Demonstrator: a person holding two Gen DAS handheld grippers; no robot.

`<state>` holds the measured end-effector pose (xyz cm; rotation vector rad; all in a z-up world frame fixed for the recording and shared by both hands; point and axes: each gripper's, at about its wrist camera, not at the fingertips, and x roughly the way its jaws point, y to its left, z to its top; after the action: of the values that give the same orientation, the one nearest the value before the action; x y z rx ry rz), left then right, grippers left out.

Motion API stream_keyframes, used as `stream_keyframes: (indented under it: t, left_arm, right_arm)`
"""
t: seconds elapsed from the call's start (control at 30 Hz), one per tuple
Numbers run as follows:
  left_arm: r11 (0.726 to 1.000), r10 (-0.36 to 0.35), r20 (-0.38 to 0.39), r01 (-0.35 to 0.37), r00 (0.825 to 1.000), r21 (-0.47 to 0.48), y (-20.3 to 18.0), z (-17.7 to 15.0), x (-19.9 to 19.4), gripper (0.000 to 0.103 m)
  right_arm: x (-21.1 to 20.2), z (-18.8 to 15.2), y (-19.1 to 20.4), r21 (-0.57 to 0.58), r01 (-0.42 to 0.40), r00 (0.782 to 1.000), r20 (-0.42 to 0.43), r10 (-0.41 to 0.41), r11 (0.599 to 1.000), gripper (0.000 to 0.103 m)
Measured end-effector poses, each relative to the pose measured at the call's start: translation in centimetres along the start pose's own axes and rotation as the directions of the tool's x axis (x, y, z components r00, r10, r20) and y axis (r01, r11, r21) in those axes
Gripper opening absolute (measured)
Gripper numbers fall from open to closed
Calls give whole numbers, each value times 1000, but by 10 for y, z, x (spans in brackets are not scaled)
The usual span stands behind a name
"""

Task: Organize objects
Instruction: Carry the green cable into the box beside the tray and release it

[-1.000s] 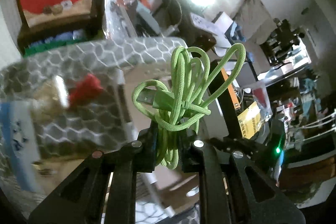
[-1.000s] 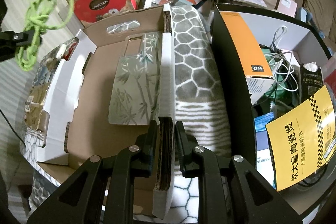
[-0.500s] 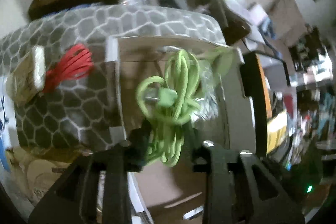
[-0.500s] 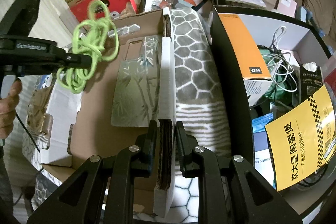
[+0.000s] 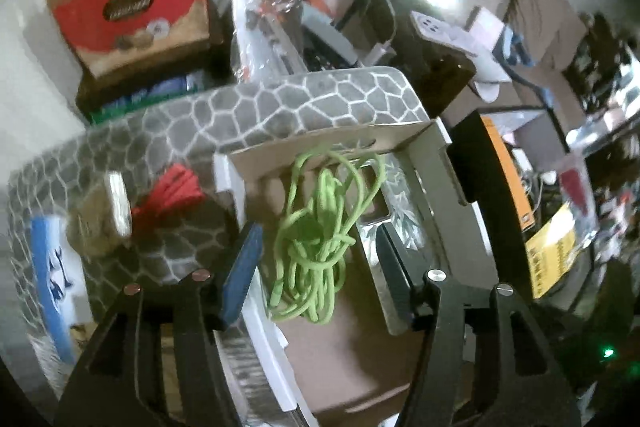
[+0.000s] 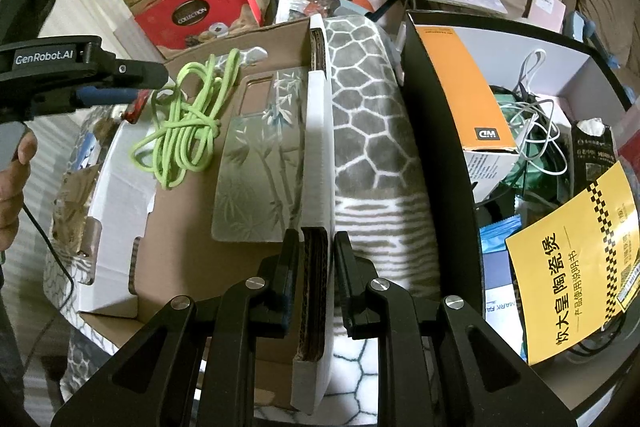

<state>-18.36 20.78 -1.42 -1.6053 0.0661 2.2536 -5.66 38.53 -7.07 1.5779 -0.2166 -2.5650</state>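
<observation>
The left gripper (image 5: 316, 255) has its jaws opening, and the bundled lime-green braided cable (image 6: 184, 123) hangs loose between them over the shallow brown cardboard box (image 6: 180, 243). The right gripper (image 6: 316, 283) is clamped on the box's folded white-faced side wall (image 6: 318, 155).

Bare cardboard floor of the open box (image 6: 188, 251) at near end is free, w/ room for a claw from above. Far end taken: green cable (image 6: 186, 125) beside bamboo-print phone case (image 6: 260, 167). Right wall (image 6: 318, 163) pinched by right claw (image 6: 317, 269). Left claw (image 5: 316, 247), opening, hangs over the cable. Black bin (image 6: 432, 131) blocks right side.
</observation>
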Motion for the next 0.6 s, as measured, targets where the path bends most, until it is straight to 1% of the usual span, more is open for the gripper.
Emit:
stream_keyframes:
  t: [0.03, 0.1, 0.17, 0.27, 0.4, 0.47, 0.5, 0.57, 0.6]
  left_arm:
    - [1000, 2, -2, -2, 1000, 21, -5, 0, 2, 55]
    - [999, -7, -10, 8, 1000, 54, -13, 1, 6, 49]
    - [997, -2, -27, 4, 1000, 80, -19, 1, 13, 33]
    - [995, 11, -65, -5, 998, 96, -23, 3, 29, 20]
    - [996, 43, -66, -38, 997, 75, -17, 7, 41, 14]
    - [996, 70, -52, -67, 996, 50, -10, 9, 44, 13]
    - [995, 96, -38, -95, 995, 33, -5, 9, 45, 13]
    - [995, 100, -28, -100, 995, 7, 3, 9, 44, 14]
    - [996, 86, -33, -87, 996, -19, 9, 8, 44, 15]
  right_arm:
    - [0, 0, 0, 0, -2, 1000, 0, 2, 1000, 19]
    - [0, 0, 0, 1, -5, 1000, -1, 5, 1000, 19]
    - [1, 0, 0, 2, -5, 1000, -3, 5, 1000, 19]
    - [1, 1, 1, 2, -4, 1000, -6, 4, 1000, 19]
    - [1, 1, 1, 4, -7, 1000, -6, 7, 1000, 19]
    - [1, 1, 1, 3, -7, 1000, -6, 7, 1000, 19]
    - [1, 1, 1, 2, -7, 1000, -7, 7, 1000, 19]
    - [1, 1, 1, 2, -6, 1000, -7, 6, 1000, 19]
    - [1, 1, 2, 2, -5, 1000, -8, 5, 1000, 19]
